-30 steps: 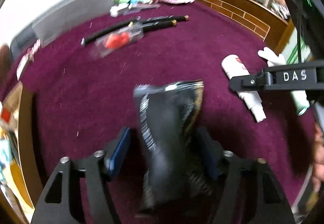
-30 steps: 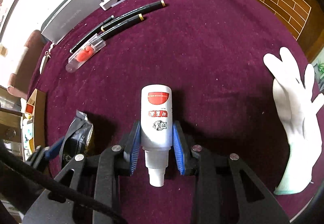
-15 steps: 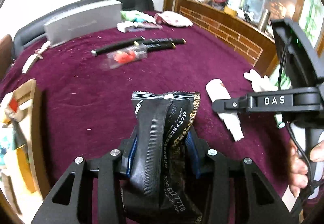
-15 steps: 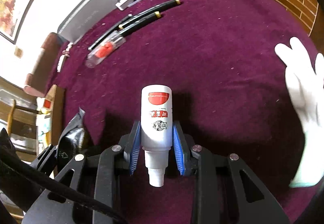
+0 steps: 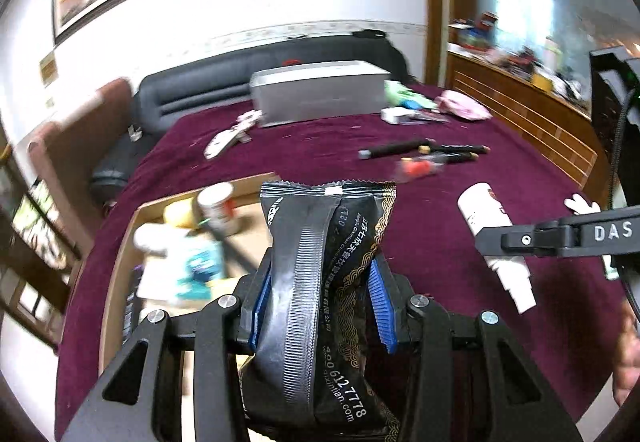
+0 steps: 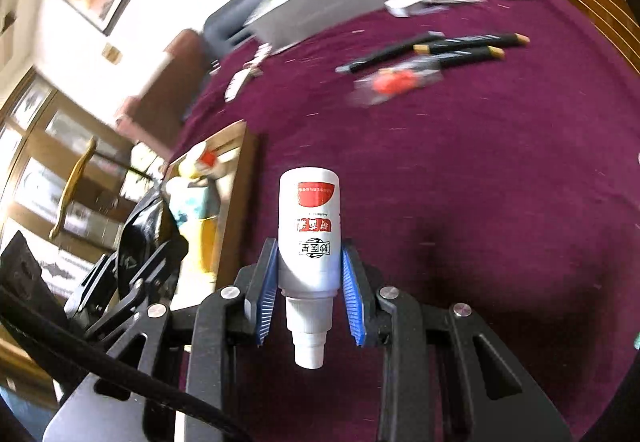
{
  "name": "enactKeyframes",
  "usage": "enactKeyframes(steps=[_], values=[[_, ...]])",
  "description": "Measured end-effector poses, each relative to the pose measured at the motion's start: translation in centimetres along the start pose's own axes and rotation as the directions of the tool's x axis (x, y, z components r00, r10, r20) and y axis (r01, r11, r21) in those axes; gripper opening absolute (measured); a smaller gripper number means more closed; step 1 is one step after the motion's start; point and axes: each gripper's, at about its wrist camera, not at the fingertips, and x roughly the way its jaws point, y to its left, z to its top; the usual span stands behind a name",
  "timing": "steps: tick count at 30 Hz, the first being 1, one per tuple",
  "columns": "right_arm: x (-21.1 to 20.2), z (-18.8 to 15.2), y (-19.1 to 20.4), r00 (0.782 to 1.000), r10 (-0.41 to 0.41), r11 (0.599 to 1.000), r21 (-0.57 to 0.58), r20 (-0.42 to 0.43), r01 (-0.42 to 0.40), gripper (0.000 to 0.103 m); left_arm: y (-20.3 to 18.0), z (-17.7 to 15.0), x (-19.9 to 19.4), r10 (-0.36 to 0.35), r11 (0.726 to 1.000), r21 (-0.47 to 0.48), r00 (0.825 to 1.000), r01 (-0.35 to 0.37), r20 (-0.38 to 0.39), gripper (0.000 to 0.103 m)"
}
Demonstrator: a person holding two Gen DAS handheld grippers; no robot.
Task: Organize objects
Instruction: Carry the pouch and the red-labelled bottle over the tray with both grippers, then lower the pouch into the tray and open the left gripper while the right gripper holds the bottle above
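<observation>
Two grippers, each loaded, are carried above a maroon-covered table [image 5: 460, 162]. The left gripper [image 5: 320, 306] clamps a black snack packet [image 5: 324, 274] between its blue pads; its jaws have just been closing, and the packet sits pinched at mid-length, its long axis running away from the fingers with the crimped top seam farthest out. The right gripper [image 6: 308, 294] is closed on a white spray bottle [image 6: 309, 238], gripped at the shoulder, base pointing away from the fingers and nozzle toward the camera.

The landmark is the wooden box [image 5: 120, 242], open-topped and already holding a white cup and other blurred items. Seen from the left wrist, the packet hangs just right of the box's near corner, above the cloth beside its right wall. Seen from the right wrist, the box [image 6: 236, 170] lies to the left of the bottle, with the left gripper between them.

By judgement, the box is the likely destination; the left hand is the nearer, so the packet probably goes in first. Black pens [image 6: 460, 46] and a clear red-filled pack [image 6: 394, 80] lie on the cloth well beyond the box.
</observation>
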Motion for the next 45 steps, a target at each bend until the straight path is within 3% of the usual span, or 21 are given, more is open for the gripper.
enactKeyframes(steps=[5, 10, 19, 31, 45], values=[[3.0, -0.1, 5.0, 0.998, 0.028, 0.997, -0.075, -0.049, -0.031, 0.028, 7.1, -1.9, 0.6, 0.041, 0.990, -0.134, 0.998, -0.046, -0.041, 0.038], [6.8, -0.5, 8.9, 0.993, 0.037, 0.989, -0.138, -0.108, -0.052, 0.028, 10.2, -3.9, 2.0, 0.030, 0.979, -0.196, 0.994, -0.051, -0.109, 0.038], [12.3, 1.5, 12.1, 0.990, -0.024, 0.984, -0.179, -0.142, -0.002, 0.028, 11.0, -5.1, 4.0, -0.017, 0.971, -0.237, 0.988, -0.020, -0.154, 0.038], [18.4, 4.6, 13.0, 0.977, -0.149, 0.973, -0.198, -0.152, 0.118, 0.028, 11.3, -6.5, 4.6, -0.103, 0.967, -0.248, 0.975, 0.051, -0.199, 0.038], [20.2, 4.4, 13.2, 0.967, -0.205, 0.961, -0.220, -0.150, 0.170, 0.028, 10.5, -7.4, 3.6, -0.040, 0.976, -0.217, 0.978, -0.006, -0.205, 0.040]])
